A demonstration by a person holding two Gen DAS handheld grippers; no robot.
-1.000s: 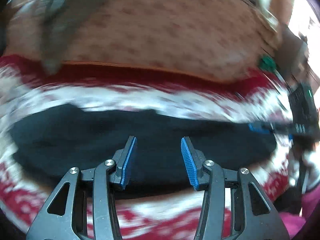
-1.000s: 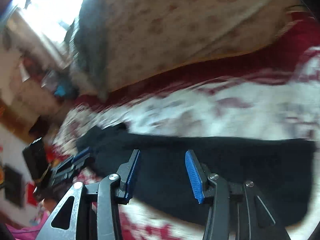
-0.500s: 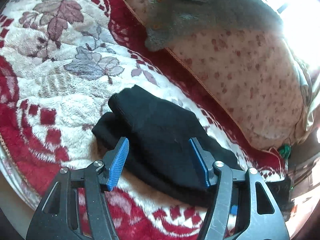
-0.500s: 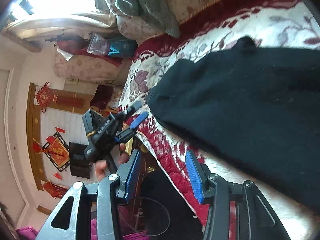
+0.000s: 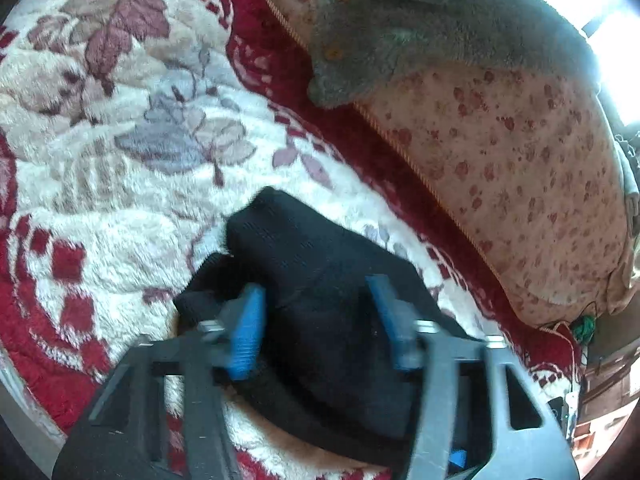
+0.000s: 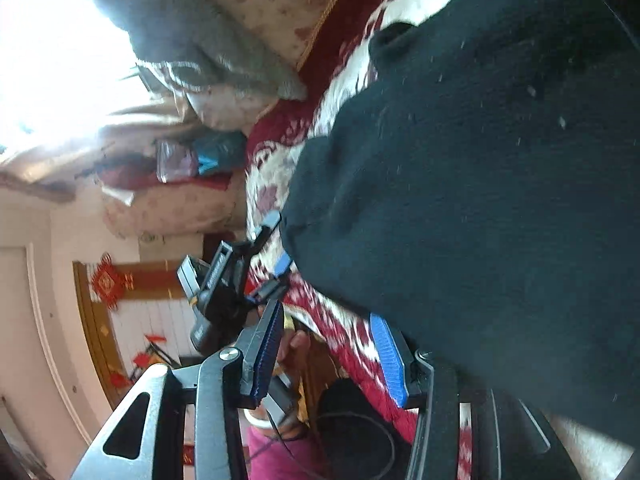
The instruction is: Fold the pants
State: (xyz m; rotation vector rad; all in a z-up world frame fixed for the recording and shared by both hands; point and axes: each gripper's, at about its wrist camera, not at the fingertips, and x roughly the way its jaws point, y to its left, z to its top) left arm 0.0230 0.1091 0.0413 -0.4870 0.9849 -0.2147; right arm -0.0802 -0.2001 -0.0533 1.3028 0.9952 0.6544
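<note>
The black pants (image 5: 320, 292) lie folded in layers on a plush red and white floral blanket (image 5: 100, 160). My left gripper (image 5: 316, 328) is open, its blue pads on either side of the pants' near end, close above the cloth. In the right wrist view the pants (image 6: 480, 180) fill the right side. My right gripper (image 6: 332, 356) is open at the pants' lower edge over the blanket's (image 6: 340, 336) border. The left gripper (image 6: 276, 248) shows there too, open at the far end of the pants.
A grey fleece garment (image 5: 420, 28) lies on a beige floral cushion (image 5: 520, 180) behind the blanket. The right wrist view shows the blanket's edge, a bright window (image 6: 48, 60), a wall with red decorations (image 6: 108, 280) and a dark cable (image 6: 352, 440) below.
Both grippers have moved closer to the pants. The left one has come down over the near folded end. The right one now sits at the pants' edge, which fills more of its view.
</note>
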